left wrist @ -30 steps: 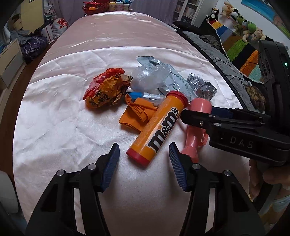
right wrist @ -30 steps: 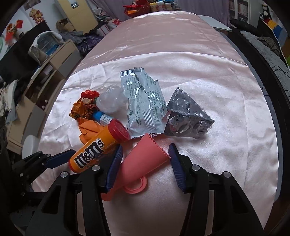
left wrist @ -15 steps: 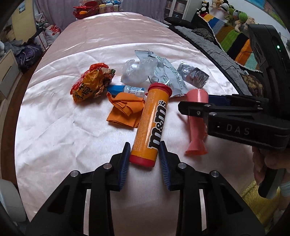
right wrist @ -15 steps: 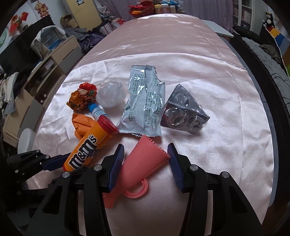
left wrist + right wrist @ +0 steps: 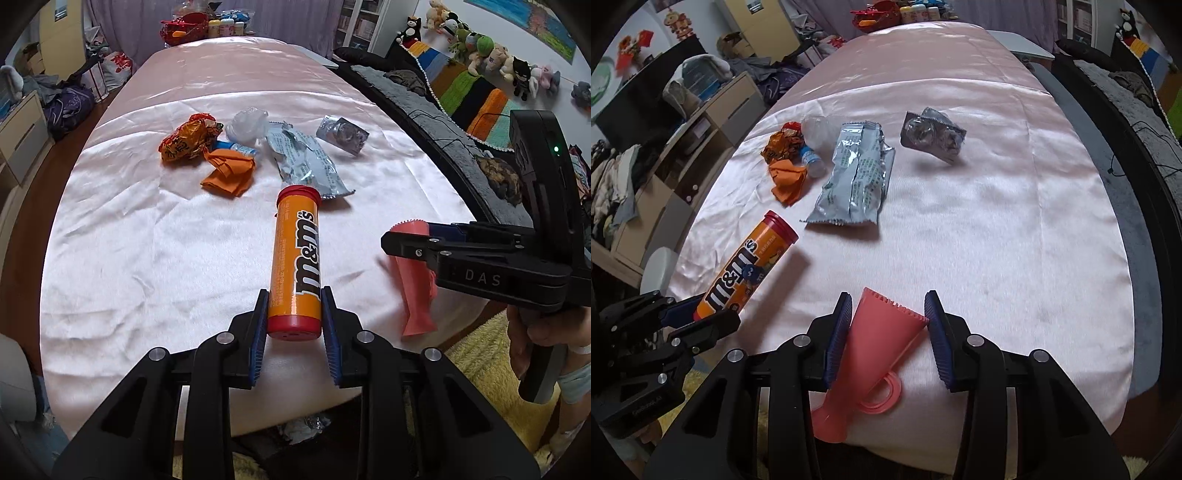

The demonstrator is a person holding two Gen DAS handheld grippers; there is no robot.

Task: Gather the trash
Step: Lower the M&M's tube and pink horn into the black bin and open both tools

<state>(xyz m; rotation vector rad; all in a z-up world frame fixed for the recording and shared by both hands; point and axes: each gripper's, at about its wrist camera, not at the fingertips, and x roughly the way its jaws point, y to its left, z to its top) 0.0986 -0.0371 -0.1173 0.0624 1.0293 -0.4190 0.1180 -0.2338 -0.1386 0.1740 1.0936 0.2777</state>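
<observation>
— So, where's the tube and how does it lie?
— My left gripper (image 5: pixel 294 325) has just been closing and clamps the M&M's tube (image 5: pixel 295 258) near the bed's (image 5: pixel 147 240) near edge, long axis running near-to-far, cap far.
— The right?
— My right gripper (image 5: pixel 888 334) pinches the pink funnel (image 5: pixel 875 343), wide mouth far.

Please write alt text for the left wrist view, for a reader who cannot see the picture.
The left gripper is clamped on the red bottom end of an orange M&M's tube above a pink satin cloth, while the right gripper at the right holds a pink funnel. Farther back lie crumpled wrappers and a silver packet.
</observation>
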